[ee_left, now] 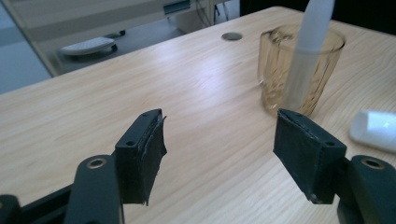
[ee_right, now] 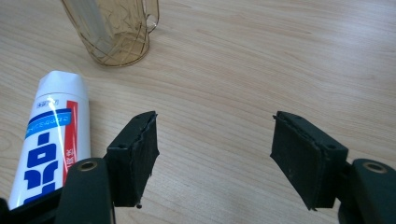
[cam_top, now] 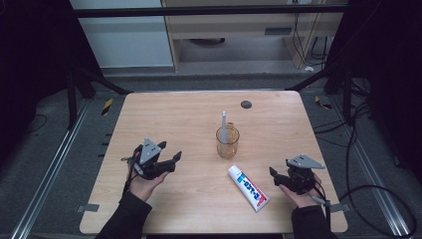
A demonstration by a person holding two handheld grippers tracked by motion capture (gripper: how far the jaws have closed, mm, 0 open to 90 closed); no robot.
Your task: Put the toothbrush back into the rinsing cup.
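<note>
An amber see-through cup stands mid-table with a pale toothbrush upright in it. A white toothpaste tube with blue and red print lies flat to the cup's front right. My left gripper is at the front left, open and empty, its jaws pointing toward the cup; the tube's end lies off to its right. At the front right, my right gripper is open, with bare wood between its jaws. It sits just right of the tube, with the cup beyond.
The wooden table has a dark round grommet near its far edge. Black frame struts and cables surround the table, and a cabinet stands on the floor beyond it.
</note>
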